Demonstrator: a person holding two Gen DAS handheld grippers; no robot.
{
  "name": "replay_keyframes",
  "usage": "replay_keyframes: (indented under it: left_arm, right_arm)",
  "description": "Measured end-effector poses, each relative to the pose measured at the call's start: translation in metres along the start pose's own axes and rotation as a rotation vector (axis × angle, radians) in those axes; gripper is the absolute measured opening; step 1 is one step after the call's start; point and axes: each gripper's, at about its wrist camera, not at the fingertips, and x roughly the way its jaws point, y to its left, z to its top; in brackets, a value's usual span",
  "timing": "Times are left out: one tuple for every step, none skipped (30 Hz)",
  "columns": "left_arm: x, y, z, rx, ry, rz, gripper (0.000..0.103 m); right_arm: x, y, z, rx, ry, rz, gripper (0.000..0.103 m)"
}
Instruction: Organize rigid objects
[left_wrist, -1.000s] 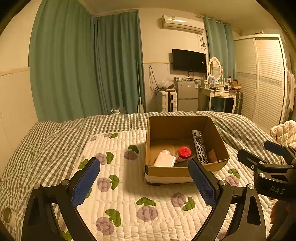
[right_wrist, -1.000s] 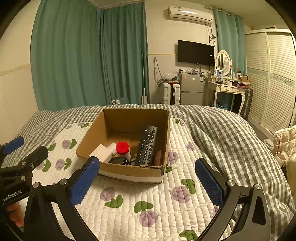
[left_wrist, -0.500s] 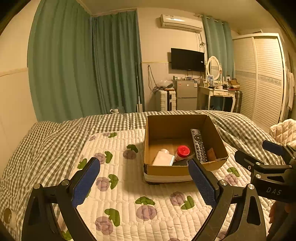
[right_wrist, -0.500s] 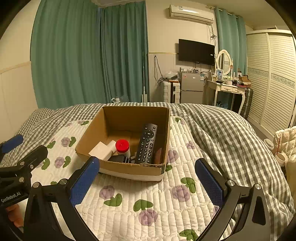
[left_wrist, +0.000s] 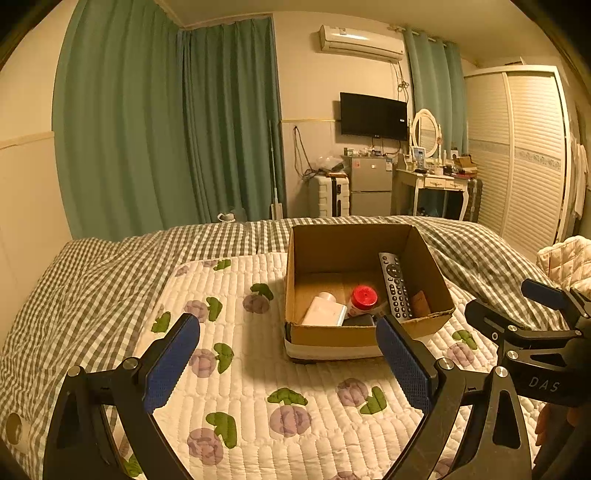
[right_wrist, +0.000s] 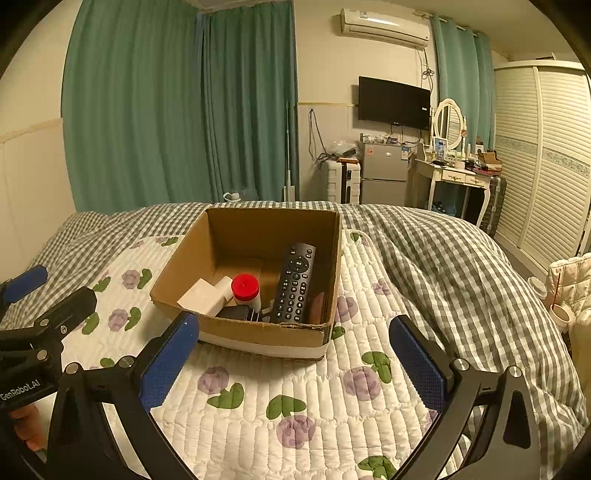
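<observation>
An open cardboard box (left_wrist: 354, 338) (right_wrist: 258, 332) stands on a white floral quilt on the bed. Inside lie a black remote (left_wrist: 396, 286) (right_wrist: 295, 282), a red-capped jar (left_wrist: 364, 297) (right_wrist: 245, 288), a white bottle (left_wrist: 323, 310) (right_wrist: 205, 295) and a small black item (right_wrist: 238, 313). My left gripper (left_wrist: 288, 360) is open and empty, in front of the box. My right gripper (right_wrist: 295, 356) is open and empty, also in front of the box. Each gripper shows at the edge of the other's view.
A checked duvet (right_wrist: 461, 258) covers the bed around the quilt (left_wrist: 240, 387). Green curtains, a TV, a small fridge, a dressing table and a wardrobe stand beyond the bed. A cream padded item (right_wrist: 569, 280) lies at the right edge.
Both views have shifted slightly, with the box a touch lower and farther in frame. Both grippers stay open and empty. Nothing in the box has moved.
</observation>
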Motion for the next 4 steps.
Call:
replay_keyframes:
  left_arm:
    - [0.0005, -0.0002, -0.0007, 0.001, 0.002, 0.001, 0.098]
    - [0.0009, -0.0003, -0.0016, 0.002, 0.003, 0.0, 0.098]
    - [0.0014, -0.0002, -0.0022, 0.001, 0.005, -0.002, 0.098]
    - [0.0015, 0.0, -0.0023, -0.003, 0.006, 0.002, 0.098]
  right_arm:
    - [0.0002, -0.0002, -0.0003, -0.001, 0.001, 0.0, 0.103]
    - [0.0005, -0.0003, -0.0008, -0.002, 0.003, 0.001, 0.103]
    - [0.0009, -0.0002, -0.0005, -0.002, 0.004, 0.002, 0.103]
    - [0.0009, -0.0007, -0.0013, -0.002, 0.006, 0.002, 0.103]
